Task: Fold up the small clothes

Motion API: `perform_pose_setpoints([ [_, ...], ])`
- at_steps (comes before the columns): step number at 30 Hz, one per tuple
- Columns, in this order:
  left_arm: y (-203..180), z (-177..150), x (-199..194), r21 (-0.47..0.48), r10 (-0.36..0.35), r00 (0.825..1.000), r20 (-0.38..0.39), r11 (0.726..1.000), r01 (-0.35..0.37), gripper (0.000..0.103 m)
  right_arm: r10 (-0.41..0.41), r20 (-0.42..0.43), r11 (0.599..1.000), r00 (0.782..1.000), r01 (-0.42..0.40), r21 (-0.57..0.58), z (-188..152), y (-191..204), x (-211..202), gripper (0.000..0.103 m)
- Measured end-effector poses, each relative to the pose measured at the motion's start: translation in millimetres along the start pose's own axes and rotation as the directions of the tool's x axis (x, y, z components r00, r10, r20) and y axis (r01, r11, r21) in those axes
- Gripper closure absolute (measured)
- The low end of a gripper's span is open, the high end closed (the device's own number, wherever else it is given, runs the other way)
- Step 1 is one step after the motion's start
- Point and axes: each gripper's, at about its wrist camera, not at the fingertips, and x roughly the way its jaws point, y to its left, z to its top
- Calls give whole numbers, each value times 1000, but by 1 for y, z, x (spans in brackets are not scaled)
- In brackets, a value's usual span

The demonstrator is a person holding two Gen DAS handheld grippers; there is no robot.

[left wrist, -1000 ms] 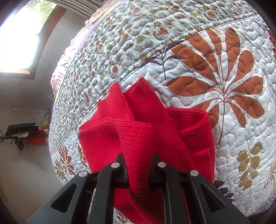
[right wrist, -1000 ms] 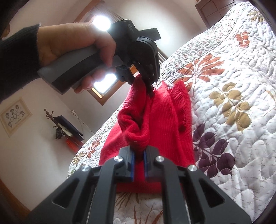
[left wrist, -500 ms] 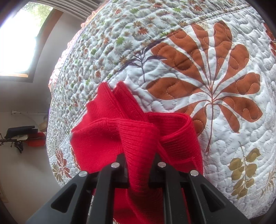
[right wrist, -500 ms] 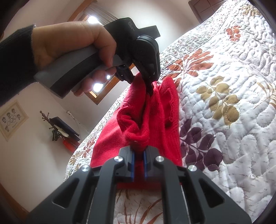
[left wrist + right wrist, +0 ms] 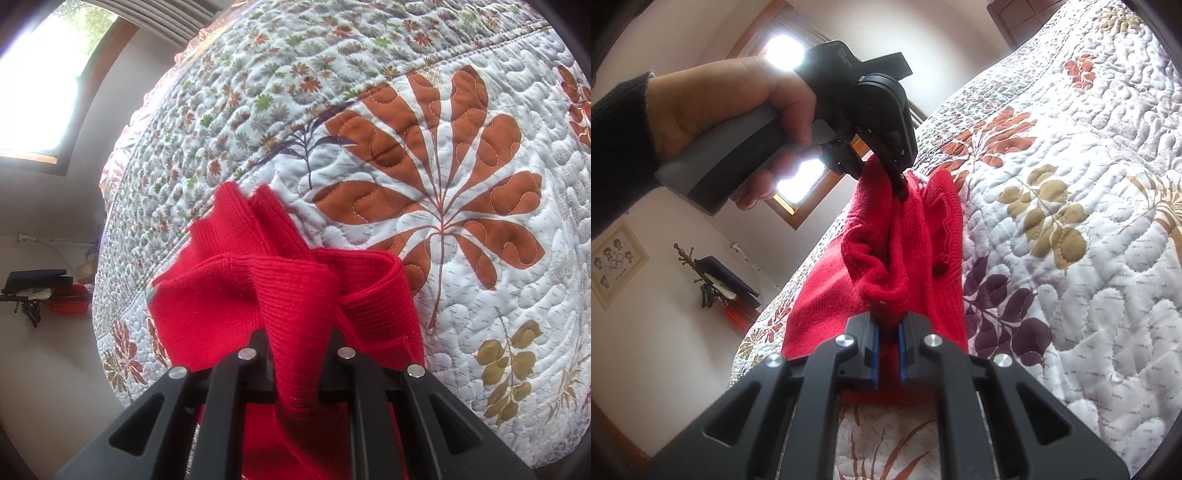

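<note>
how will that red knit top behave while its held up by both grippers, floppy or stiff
Probably floppy: the red knit top sags and bunches between the left gripper and right gripper. Likely light, since small pinches carry it. The ribbed knit looks grippy, so it should not slip onto the quilt.

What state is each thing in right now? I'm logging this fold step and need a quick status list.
red knit garment: bunched, pinched at two spots, partly lifted off the bed.
left gripper: shut on the garment.
right gripper: shut on the garment.
quilted bedspread: spread flat under the garment.
hand: wrapped around the left gripper's handle.
</note>
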Motion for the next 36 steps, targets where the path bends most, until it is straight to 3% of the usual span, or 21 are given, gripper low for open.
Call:
perform_pose_setpoints([
  [11,-11,1,1,-7,-16,999,37,1000,17,91,-39,-13,999,999,39,28,-2,-7,2,97],
  [13,-6,-1,-3,-21,-35,998,59,999,36,89,-52,-28,998,998,53,36,-2,-11,5,97],
  [14,-1,-2,-7,-33,-59,995,76,998,61,83,-60,-42,998,997,61,35,-3,-12,7,96],
  [16,12,-4,-22,-55,-102,985,140,992,110,72,-68,-45,996,997,70,50,-3,-15,7,89],
  [18,25,-8,-40,-68,-139,967,213,985,156,54,-60,-41,997,997,62,47,-2,-15,7,87],
  [19,31,-10,-47,-77,-144,961,238,983,167,51,-60,-39,997,997,62,47,-2,-15,7,86],
  [21,41,-13,-57,-91,-162,948,275,977,193,51,-61,-35,997,998,62,50,-1,-16,7,84],
  [24,49,-22,-65,-82,-172,930,324,975,209,51,-74,18,994,997,72,77,1,-20,-2,58],
  [27,42,-39,-61,-28,-246,905,346,962,272,49,-60,58,995,997,55,84,5,-23,-9,58],
  [31,33,-69,-46,48,-372,850,372,923,383,49,-36,127,998,991,28,63,9,-23,-18,57],
  [32,34,-75,-42,50,-414,825,384,902,429,49,-17,133,999,991,11,45,10,-20,-19,57],
  [35,41,-95,-34,84,-546,711,443,815,574,50,32,141,999,989,-33,1,13,-14,-19,57],
  [36,43,-99,-29,99,-575,680,454,792,603,50,42,137,999,990,-42,3,14,-15,-18,55],
])
